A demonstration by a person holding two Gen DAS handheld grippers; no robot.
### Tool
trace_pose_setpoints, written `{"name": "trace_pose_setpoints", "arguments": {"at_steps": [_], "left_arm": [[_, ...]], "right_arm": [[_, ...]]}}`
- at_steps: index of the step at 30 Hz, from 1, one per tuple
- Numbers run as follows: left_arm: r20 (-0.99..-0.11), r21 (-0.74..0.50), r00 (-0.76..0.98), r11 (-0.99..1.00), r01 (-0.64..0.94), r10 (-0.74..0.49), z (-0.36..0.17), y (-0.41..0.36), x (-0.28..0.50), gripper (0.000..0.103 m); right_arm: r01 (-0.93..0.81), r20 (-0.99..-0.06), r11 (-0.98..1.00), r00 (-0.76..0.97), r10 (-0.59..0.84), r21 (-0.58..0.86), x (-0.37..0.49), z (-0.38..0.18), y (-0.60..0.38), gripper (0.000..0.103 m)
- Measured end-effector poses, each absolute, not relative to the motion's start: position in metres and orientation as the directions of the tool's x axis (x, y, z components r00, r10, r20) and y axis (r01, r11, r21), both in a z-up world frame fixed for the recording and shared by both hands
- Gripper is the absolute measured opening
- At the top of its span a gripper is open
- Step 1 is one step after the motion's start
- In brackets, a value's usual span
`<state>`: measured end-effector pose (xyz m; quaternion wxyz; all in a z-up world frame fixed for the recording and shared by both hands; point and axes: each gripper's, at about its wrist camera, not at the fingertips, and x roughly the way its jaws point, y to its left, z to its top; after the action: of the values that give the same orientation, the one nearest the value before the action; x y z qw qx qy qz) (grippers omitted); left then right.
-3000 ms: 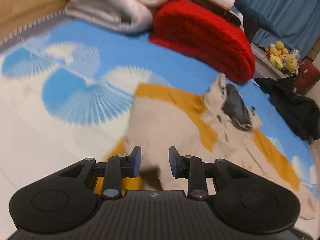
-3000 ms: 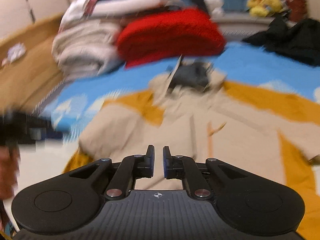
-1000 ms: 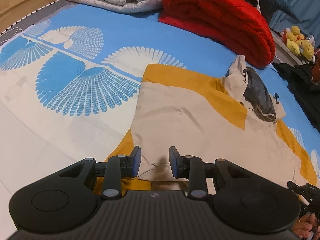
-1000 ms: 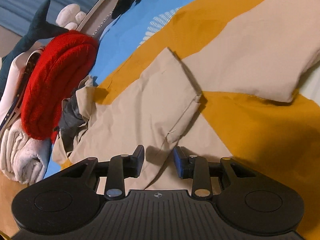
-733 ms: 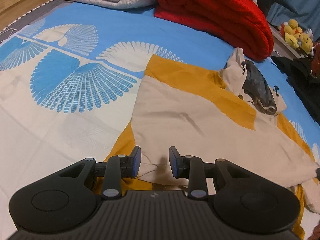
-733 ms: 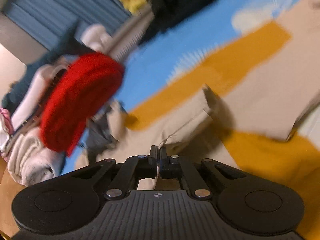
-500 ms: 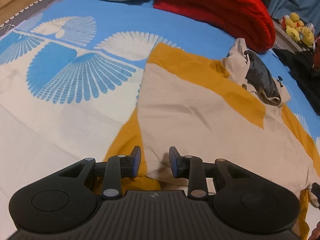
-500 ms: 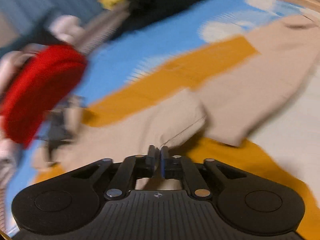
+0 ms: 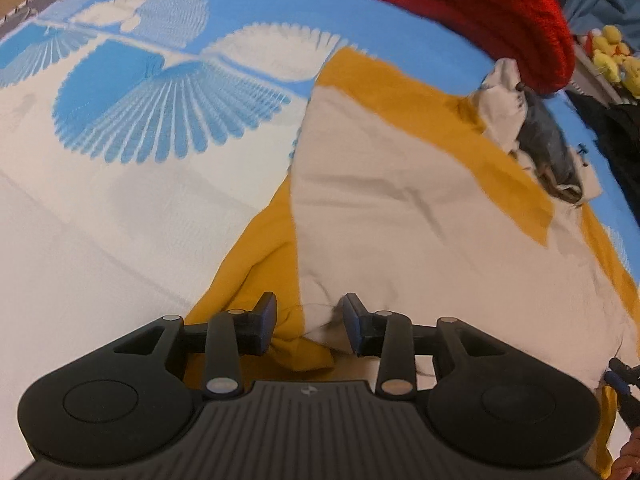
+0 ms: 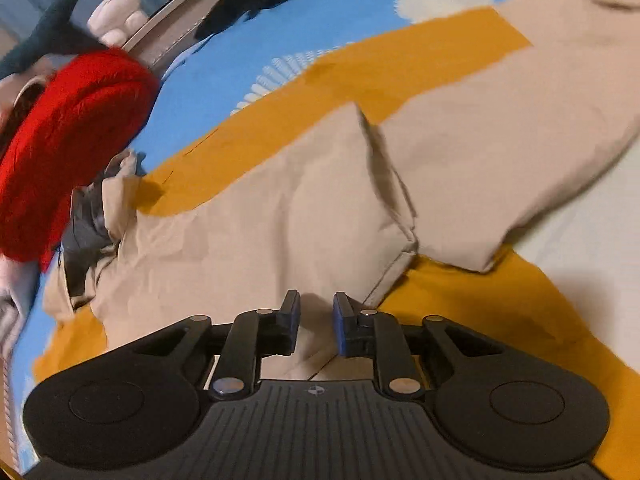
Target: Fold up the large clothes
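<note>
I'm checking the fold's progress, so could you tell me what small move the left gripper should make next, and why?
Probably close the left gripper on the jacket's near corner. Its jaws have just been opening and now straddle that bunched beige-and-yellow hem without pressing it, so a grip seems needed before lifting the fold.

The left gripper (image 9: 308, 322) hangs over the near corner of a beige-and-mustard jacket (image 9: 400, 220) spread on a blue-and-white bedsheet (image 9: 120, 160); its jaws have just been opening, cloth between them. A red blanket (image 9: 480, 12) lies far right.
</note>
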<state>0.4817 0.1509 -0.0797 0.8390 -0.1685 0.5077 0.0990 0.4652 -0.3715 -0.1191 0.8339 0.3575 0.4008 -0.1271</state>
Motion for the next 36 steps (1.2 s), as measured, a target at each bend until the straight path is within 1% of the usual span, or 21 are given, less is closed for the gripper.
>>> {"name": "trace_pose_setpoints", "arguments": {"at_steps": [2, 4, 6, 8, 10, 14, 19, 26, 30, 33, 36], "left_arm": [[-0.874, -0.182, 0.486, 0.935, -0.305, -0.011, -0.075, 0.145, 0.482, 0.04], [-0.88, -0.168, 0.474, 0.944, -0.284, -0.014, -0.08, 0.14, 0.482, 0.04], [-0.9, -0.143, 0.437, 0.948, -0.284, -0.005, -0.089, 0.137, 0.483, 0.04], [-0.904, -0.143, 0.427, 0.942, -0.303, 0.0, -0.091, 0.139, 0.482, 0.04], [-0.891, -0.159, 0.454, 0.939, -0.305, -0.003, -0.081, 0.139, 0.48, 0.04], [-0.861, -0.128, 0.508, 0.961, -0.246, 0.015, -0.061, 0.126, 0.477, 0.042], [-0.852, -0.12, 0.524, 0.973, -0.199, 0.002, -0.05, 0.109, 0.473, 0.043], [-0.838, -0.118, 0.545, 0.982, -0.149, -0.018, -0.039, 0.094, 0.461, 0.043], [-0.84, -0.098, 0.543, 0.987, -0.125, -0.015, -0.04, 0.088, 0.457, 0.043], [-0.842, -0.095, 0.539, 0.988, -0.121, -0.015, -0.042, 0.085, 0.457, 0.043], [-0.843, -0.103, 0.537, 0.988, -0.111, -0.027, -0.043, 0.08, 0.458, 0.042]], "right_arm": [[0.479, -0.747, 0.729, 0.662, 0.067, 0.49, 0.465, -0.107, -0.368, 0.021], [0.443, -0.726, 0.76, 0.686, 0.054, 0.475, 0.464, -0.1, -0.364, 0.025], [0.448, -0.735, 0.758, 0.675, 0.061, 0.474, 0.467, -0.101, -0.368, 0.025], [0.483, -0.754, 0.733, 0.654, 0.062, 0.48, 0.467, -0.106, -0.375, 0.024], [0.48, -0.745, 0.725, 0.664, 0.069, 0.494, 0.463, -0.104, -0.377, 0.025], [0.452, -0.713, 0.775, 0.701, -0.002, 0.442, 0.455, -0.084, -0.383, 0.025], [0.463, -0.679, 0.765, 0.733, -0.046, 0.448, 0.442, -0.067, -0.411, 0.025], [0.497, -0.627, 0.734, 0.769, -0.125, 0.463, 0.413, -0.047, -0.474, 0.025], [0.548, -0.601, 0.679, 0.775, -0.194, 0.488, 0.387, -0.049, -0.53, 0.025], [0.592, -0.613, 0.621, 0.76, -0.218, 0.513, 0.369, -0.061, -0.573, 0.025], [0.655, -0.641, 0.545, 0.724, -0.254, 0.524, 0.352, -0.079, -0.613, 0.028]]}}
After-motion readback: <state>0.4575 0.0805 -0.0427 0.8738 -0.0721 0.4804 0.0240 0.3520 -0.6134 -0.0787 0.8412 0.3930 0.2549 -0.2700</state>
